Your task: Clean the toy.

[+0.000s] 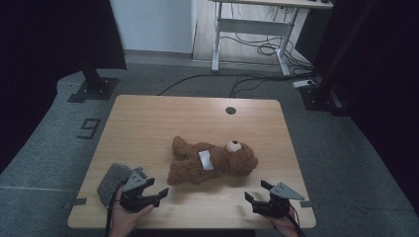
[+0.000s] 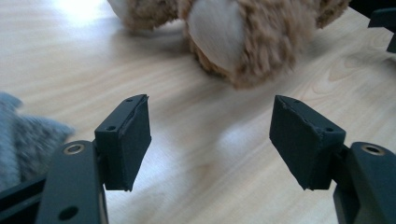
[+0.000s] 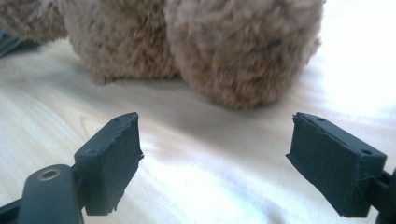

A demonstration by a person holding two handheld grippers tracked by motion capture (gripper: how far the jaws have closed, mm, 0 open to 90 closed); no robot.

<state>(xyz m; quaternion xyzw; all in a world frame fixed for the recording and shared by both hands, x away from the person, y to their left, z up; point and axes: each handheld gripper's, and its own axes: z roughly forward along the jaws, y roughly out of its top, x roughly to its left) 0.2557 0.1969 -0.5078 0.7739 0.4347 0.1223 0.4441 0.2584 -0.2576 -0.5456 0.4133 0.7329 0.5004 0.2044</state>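
A brown teddy bear [image 1: 212, 163] lies on its back in the middle of the wooden table [image 1: 148, 123], head to the right, with a white tag [image 1: 205, 160] on its belly. My left gripper [image 1: 162, 195] sits low near the front edge, just left of the bear's leg, open and empty. In the left gripper view the jaws [image 2: 210, 105] stand wide, facing the bear's pale-soled foot [image 2: 219, 32] a short way off. My right gripper [image 1: 254, 190] is at the front right, below the bear's head, open. Its jaws [image 3: 215, 119] face the bear's furry body [image 3: 243, 46] without touching.
A grey knitted cloth [image 1: 111, 182] lies at the front left corner beside my left hand, and shows as a grey cloth [image 2: 23, 135] at the left gripper view's edge. A cable hole [image 1: 230, 110] is near the table's far edge. Stands and a desk [image 1: 257, 24] are beyond.
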